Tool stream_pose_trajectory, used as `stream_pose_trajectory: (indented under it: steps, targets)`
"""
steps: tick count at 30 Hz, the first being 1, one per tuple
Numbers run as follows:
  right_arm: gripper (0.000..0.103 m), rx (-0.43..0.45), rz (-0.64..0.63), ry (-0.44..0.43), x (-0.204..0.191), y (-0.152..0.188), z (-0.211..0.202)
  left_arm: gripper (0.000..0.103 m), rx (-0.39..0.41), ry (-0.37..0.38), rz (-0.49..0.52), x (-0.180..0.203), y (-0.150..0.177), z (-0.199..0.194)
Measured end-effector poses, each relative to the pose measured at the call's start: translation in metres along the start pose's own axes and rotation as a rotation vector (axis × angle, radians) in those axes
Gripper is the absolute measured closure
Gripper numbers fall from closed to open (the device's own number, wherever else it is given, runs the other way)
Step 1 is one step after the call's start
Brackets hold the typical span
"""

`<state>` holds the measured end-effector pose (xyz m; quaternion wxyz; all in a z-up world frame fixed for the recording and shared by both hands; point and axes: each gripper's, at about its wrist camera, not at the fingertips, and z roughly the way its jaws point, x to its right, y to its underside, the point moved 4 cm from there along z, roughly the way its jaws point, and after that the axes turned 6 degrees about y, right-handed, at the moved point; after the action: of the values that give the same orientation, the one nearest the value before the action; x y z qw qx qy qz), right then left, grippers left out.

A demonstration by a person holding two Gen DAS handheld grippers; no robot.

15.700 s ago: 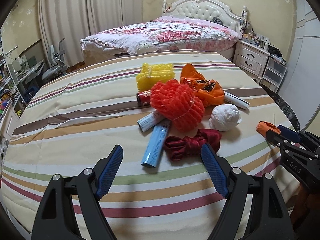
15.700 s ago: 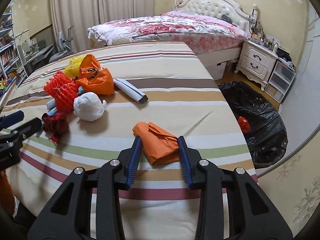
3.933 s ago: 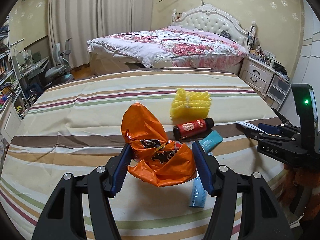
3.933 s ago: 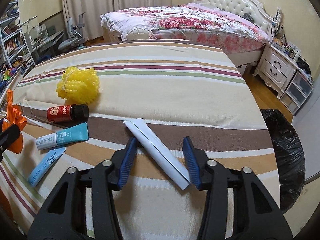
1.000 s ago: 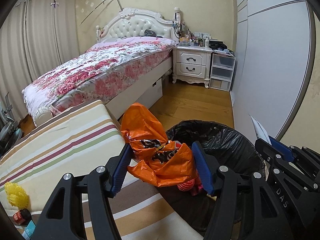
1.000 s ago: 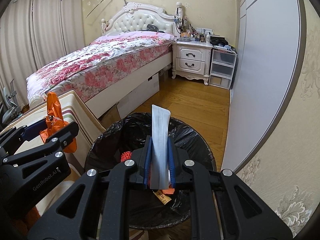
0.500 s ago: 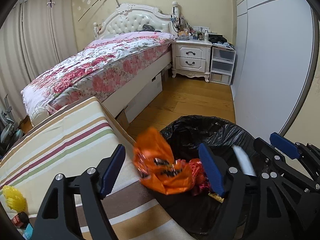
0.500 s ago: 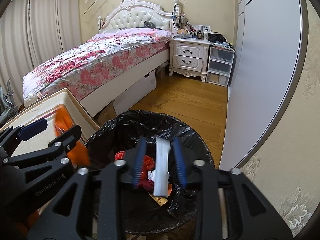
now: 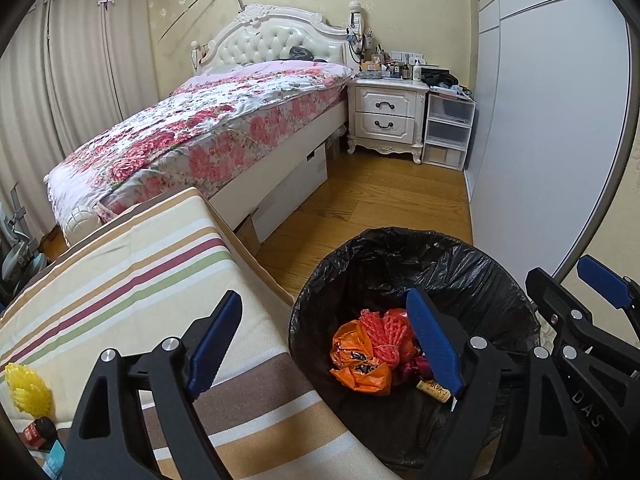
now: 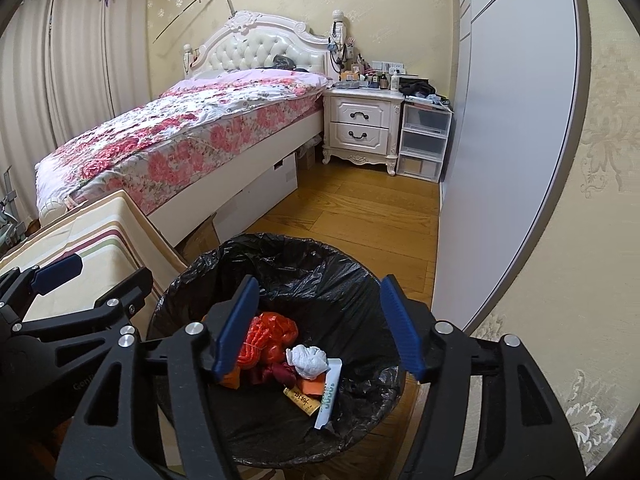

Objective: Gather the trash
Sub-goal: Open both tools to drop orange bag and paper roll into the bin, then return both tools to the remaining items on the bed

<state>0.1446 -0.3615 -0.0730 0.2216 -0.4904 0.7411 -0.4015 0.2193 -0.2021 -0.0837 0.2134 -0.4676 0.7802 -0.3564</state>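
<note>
A bin with a black liner stands on the floor beside the striped table top. My left gripper hangs over the bin's left rim, its jaws opening with nothing held. The orange bag lies inside next to a red net. Over the bin my right gripper also has its jaws opening and holds nothing. Below it lie the white flat packet, a white paper wad and the red net. A yellow net, a red bottle and a blue tube stay on the table.
A bed with a floral cover stands beyond the table. A white nightstand and plastic drawers are at the back. A grey wardrobe door runs along the right. Wooden floor lies between the bin and the bed.
Both grippers spread their jaws. The orange bag fell from the left one into the bin, and the white packet fell from the right one into the bin.
</note>
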Motion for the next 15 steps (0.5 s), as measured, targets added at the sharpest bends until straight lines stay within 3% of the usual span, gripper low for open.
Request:
stream_pose_trajectory:
  steps: [15]
  targets:
    - [0.037, 0.003, 0.008, 0.009, 0.0041, 0.0034, -0.0090, 0.019, 0.003, -0.034, 0.015, -0.0026, 0.0047, -0.0058]
